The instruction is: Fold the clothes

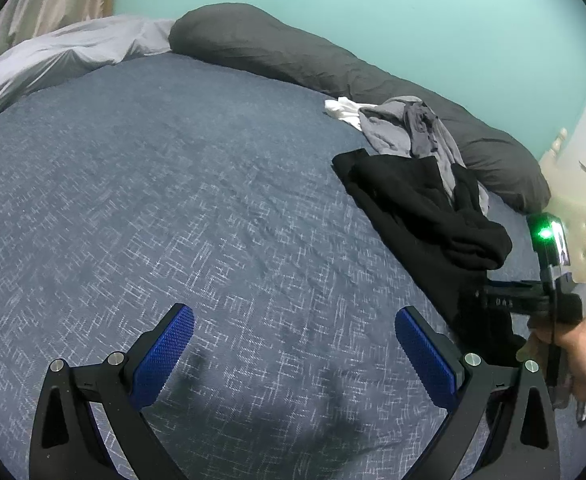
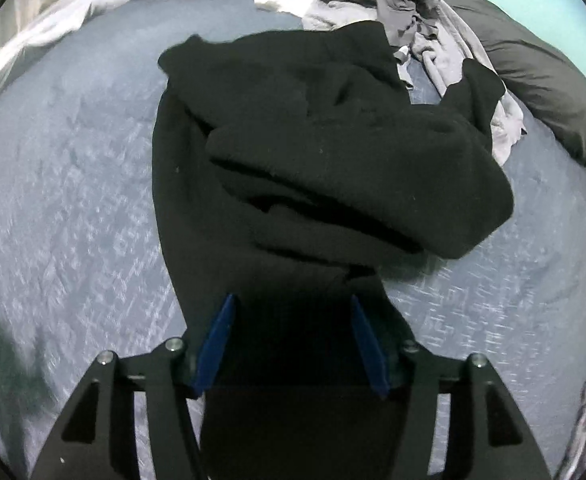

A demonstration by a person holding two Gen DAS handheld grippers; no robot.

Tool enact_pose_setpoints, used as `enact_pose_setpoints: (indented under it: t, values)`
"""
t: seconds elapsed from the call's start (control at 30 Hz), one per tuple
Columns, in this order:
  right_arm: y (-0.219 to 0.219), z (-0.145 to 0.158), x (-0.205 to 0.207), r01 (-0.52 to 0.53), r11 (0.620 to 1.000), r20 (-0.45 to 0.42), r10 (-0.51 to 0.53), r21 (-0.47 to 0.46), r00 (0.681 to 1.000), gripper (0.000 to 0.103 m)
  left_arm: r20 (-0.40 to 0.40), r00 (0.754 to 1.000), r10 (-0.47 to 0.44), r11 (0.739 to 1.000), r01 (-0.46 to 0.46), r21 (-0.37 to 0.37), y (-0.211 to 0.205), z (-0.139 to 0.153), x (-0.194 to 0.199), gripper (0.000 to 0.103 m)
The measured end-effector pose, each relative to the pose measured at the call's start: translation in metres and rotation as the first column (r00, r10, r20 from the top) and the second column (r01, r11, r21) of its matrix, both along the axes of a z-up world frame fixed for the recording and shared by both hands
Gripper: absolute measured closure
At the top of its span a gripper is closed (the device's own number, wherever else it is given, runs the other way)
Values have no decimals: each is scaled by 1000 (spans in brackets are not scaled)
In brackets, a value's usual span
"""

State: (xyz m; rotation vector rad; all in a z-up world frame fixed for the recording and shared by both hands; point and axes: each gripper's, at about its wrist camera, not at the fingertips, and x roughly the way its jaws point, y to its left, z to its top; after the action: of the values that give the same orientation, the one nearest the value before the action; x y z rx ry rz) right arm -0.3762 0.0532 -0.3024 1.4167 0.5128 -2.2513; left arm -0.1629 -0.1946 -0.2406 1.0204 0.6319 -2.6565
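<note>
A crumpled black garment lies on the blue woven bedspread, bunched in thick folds, with a long strip running toward the camera. My right gripper stands over that strip's near end, jaws apart; the dark cloth lies between and beneath the blue pads without being pinched. In the left wrist view the same black garment sits at the right. My left gripper hovers wide open over bare bedspread, with nothing between its fingers. A hand holds the right gripper's body at the right edge.
Behind the black garment a grey garment and a white one lie in a heap. A long dark grey pillow runs along the teal wall. A pale sheet is bunched at far left. A beige tufted headboard stands at right.
</note>
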Motion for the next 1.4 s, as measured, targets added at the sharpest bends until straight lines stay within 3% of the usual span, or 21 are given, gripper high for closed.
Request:
enact_pose_setpoints:
  t: [0.03,0.07,0.17,0.3,0.73,0.9,1.0,1.17,1.27,1.4]
  values:
    - [1,1,-1,9,1000,-2,-9,-26,1000,73,2,1000,-1,1000,1,1,0,-1,0,0]
    - [2,2,-2,19,998,-4,-19,-52,1000,83,3,1000,0,1000,0,1,0,-1,0,0]
    - [3,5,-2,15,997,-2,-15,-73,1000,93,2,1000,2,1000,-3,8,-1,-2,0,0]
    - [10,27,6,-9,992,-52,2,-129,999,96,0,1000,0,1000,0,4,-1,0,0,0]
    - [57,185,77,-180,904,-237,91,-387,967,97,-24,1000,-17,1000,17,-9,5,14,10,0]
    - [82,220,116,-252,876,-257,154,-412,954,97,-50,999,-19,1000,18,-16,8,26,19,0]
    - [96,205,123,-236,903,-194,175,-360,965,96,-52,998,-28,1000,28,-13,11,28,19,0]
    - [109,135,122,-164,960,-37,160,-225,987,96,-38,997,-63,998,63,-9,17,24,15,0]
    - [122,104,118,-115,974,17,121,-196,993,96,-36,995,-93,996,93,14,21,19,8,0]
    - [142,89,118,-56,982,57,68,-183,996,92,-18,990,-138,990,138,-12,34,17,-5,0]
